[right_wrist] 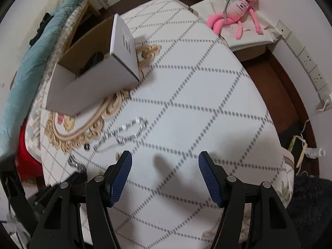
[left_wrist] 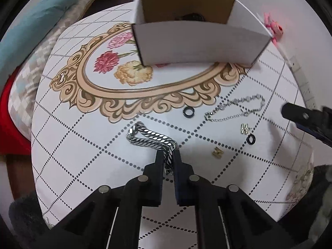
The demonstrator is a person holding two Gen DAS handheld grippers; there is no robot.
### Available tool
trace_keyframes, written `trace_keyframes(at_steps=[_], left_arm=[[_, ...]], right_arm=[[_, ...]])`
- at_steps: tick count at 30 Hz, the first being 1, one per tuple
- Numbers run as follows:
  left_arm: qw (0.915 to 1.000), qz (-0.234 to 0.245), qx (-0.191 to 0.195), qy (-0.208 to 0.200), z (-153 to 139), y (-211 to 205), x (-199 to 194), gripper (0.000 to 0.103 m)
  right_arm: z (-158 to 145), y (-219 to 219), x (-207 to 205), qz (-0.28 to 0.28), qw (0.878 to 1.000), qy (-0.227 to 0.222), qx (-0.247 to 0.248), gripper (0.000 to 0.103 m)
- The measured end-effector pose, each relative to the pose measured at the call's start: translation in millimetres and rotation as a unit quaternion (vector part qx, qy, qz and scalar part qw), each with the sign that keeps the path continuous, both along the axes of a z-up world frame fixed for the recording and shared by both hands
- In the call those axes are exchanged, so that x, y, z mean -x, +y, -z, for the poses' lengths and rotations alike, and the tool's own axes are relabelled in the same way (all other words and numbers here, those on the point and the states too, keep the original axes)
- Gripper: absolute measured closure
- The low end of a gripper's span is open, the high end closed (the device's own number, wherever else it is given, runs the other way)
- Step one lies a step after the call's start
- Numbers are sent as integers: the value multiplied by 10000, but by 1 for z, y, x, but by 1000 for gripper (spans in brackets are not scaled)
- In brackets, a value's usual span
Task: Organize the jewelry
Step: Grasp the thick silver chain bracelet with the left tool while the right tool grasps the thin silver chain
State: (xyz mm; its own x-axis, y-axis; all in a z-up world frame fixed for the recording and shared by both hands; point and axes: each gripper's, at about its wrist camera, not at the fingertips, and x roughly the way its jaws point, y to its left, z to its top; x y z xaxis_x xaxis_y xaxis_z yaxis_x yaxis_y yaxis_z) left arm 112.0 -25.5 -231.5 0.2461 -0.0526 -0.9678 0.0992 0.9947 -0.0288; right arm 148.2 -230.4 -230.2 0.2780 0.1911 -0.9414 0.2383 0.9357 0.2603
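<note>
so the left gripper (left_wrist: 168, 152) is clamped tight on one end of a chunky silver curb chain (left_wrist: 149, 138), the flat polished links catching the light. the rest of it lies doubled on the tablecloth (left_wrist: 83, 145), trailing off toward 10 o'clock from the fingertips.

the other bits are scattered on the cloth toward 2 and 3 o'clock of that grip: a small black ring (left_wrist: 188, 112), a thin sparkly bracelet (left_wrist: 236, 109) lying in a loose loop, a pair of little gold earrings (left_wrist: 244, 128), a second black ring (left_wrist: 251, 139) just below them, and a gold square piece (left_wrist: 217, 151) closest to the gripper.

a white cardboard box (left_wrist: 199, 41) with a brown inside sits at 12 o'clock on the flower medallion print, something dark in it, can't make out what.

the right gripper (right_wrist: 165, 159) hangs over bare cloth, blue pads spread well apart, nothing between them. in its view the sparkly bracelet (right_wrist: 124, 132) sits at about 10 o'clock, blurry. a pink plush toy (right_wrist: 238, 12) lies off past the table.
</note>
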Motion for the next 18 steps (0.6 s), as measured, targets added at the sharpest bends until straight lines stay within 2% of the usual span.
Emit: trace_keyframes(at_steps=[5,8,9,11,13,17,18], left_arm=[[9998,-166,133,-43,-11,21,-1,97],[9996,-226,173,-78,-16,28,0,97],[9995,-244,185,-83,-18,31,1,97],[9994,-264,203,-96,-18,37,6,97],[9992,-294,263,-81,-20,42,6,97],[9984,-319,443,-109,-32,37,-9,97],[9982,-313,498,-150,-38,37,-9,97]], right_arm=[[8,17,-26,-223,9993,-76,279,36],[20,36,-37,-553,9959,117,703,49],[17,42,-38,-659,9937,4,906,60],[16,55,-38,-847,9879,43,1296,67],[14,65,-38,-968,9849,14,1432,96],[7,73,-36,-1027,9882,44,1139,98],[4,73,-34,-1004,9894,7,1052,103]])
